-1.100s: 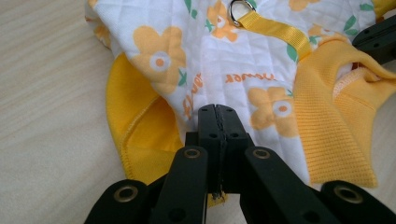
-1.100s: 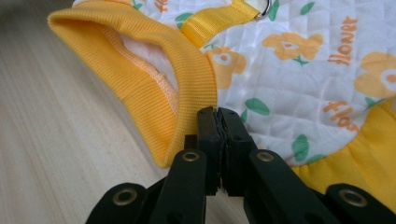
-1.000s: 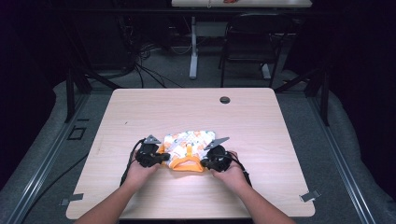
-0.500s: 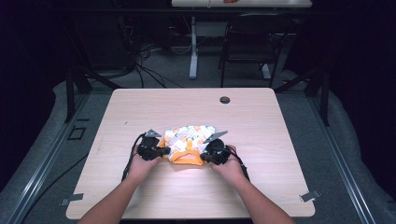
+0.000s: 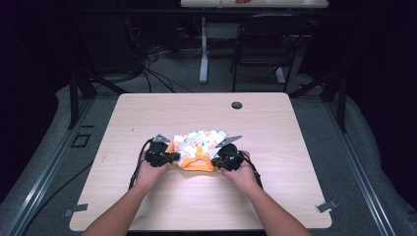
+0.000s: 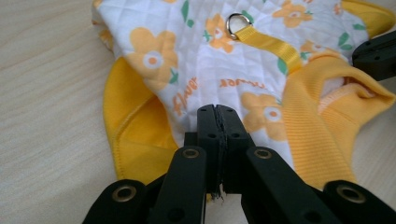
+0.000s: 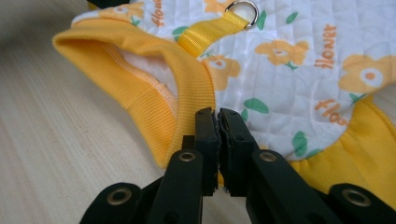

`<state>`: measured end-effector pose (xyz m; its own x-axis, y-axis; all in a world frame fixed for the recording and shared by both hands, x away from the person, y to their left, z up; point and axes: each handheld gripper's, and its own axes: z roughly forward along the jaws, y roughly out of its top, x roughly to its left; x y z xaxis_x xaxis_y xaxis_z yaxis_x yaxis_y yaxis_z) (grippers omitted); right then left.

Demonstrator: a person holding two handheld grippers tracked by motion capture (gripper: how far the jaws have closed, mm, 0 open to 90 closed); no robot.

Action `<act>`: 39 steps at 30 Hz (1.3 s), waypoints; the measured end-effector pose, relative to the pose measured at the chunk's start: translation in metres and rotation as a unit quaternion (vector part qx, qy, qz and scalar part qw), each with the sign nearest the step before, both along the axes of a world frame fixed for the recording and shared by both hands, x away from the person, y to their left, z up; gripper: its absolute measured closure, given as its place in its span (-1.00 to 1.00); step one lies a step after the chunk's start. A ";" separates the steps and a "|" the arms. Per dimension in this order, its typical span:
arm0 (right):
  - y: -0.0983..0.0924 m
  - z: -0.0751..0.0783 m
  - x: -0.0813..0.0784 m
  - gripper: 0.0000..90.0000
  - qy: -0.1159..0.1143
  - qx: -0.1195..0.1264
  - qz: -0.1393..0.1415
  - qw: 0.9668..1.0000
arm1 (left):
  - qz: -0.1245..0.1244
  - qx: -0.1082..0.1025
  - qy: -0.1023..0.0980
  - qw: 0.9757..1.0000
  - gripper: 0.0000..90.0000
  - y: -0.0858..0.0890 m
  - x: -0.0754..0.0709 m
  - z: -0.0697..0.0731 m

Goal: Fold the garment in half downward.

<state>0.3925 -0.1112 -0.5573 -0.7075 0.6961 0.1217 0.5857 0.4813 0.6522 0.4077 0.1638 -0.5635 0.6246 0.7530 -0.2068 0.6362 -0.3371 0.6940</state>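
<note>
Black chair (image 5: 259, 46) behind table (image 5: 147, 113); cables (image 5: 157, 73), perhaps, on floor.

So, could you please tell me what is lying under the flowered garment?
The flowered garment lies flat on the wooden table, with bare tabletop showing around it. Its yellow collar gapes, showing pale lining. Anything beneath the fabric is covered.

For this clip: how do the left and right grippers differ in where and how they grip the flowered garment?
The left gripper pinches the white quilted, orange-flowered garment at its printed panel beside a plain yellow armhole, jaws pressed fully together. The right gripper bites beside the yellow ribbed collar, a thin slit between its jaws. Both are black, shut on the garment's near edge, one at each side.
</note>
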 end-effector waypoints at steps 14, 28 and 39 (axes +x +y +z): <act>-0.017 0.027 -0.028 0.85 -0.038 0.004 0.012 0.999 | -0.030 -0.012 -0.039 0.999 0.97 0.012 -0.032 0.028; -0.047 0.030 -0.063 0.81 -0.052 0.007 -0.003 0.999 | -0.035 -0.004 -0.050 0.998 0.95 0.040 -0.075 0.023; -0.054 0.014 -0.087 0.79 -0.047 0.006 -0.003 0.999 | -0.037 -0.015 -0.050 0.998 0.96 0.052 -0.101 0.002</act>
